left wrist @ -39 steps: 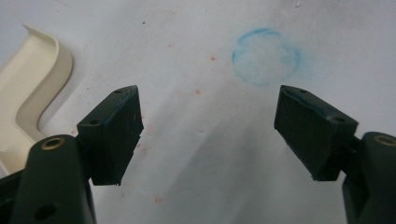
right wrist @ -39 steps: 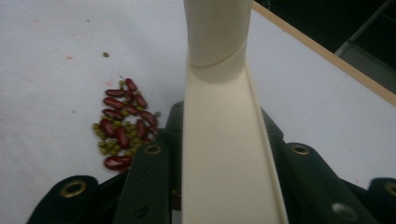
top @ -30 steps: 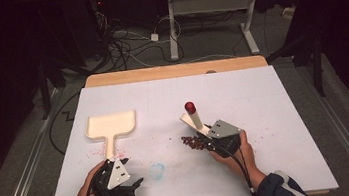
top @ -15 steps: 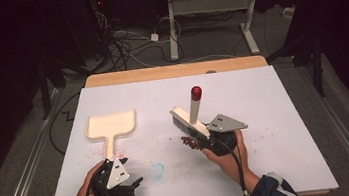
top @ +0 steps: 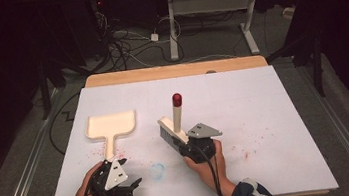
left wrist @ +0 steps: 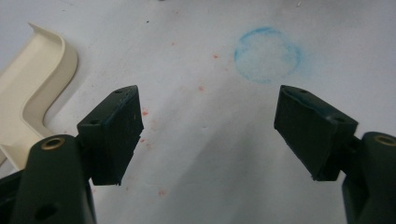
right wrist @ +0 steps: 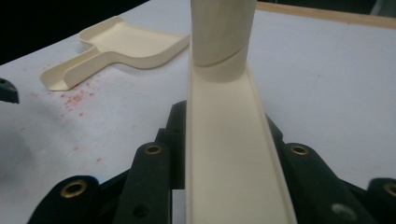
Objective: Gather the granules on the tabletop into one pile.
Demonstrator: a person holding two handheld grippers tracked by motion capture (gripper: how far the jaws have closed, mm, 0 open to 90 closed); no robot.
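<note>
So the thing in play is a cream plastic hand brush (top: pixel 172 128): a long narrow cream back with dark bristles along its underside and a round cream handle standing up from it, tipped with a red knob. The right claw (top: pixel 184 144) is clenched on one end of that brush, holding it just off the white paper-covered bench (top: pixel 275 116), a little right of the middle and near the front. The left claw (top: pixel 132 186) is released, jaws wide apart with nothing between them, hovering low at the front left.

From the high view you get the whole layout: the brush's bristles and red knob, the cream plastic dustpan (top: pixel 111 127) lying flat to the left of the brush, its handle pointing back at the left claw, and red specks scattered on the paper.

From the right gripper view, the brush back (right wrist: pixel 229 158) turns out to be a shallow channel with raised edges, pinched between the black jaws, with the handle base rising at its far end and the dustpan (right wrist: pixel 121 49) beyond.

From the left gripper view there's a faint blue ring stain (left wrist: pixel 267 54) on the paper just ahead of the open jaws, plus a curved edge of the dustpan (left wrist: pixel 32 88) at the left.
</note>
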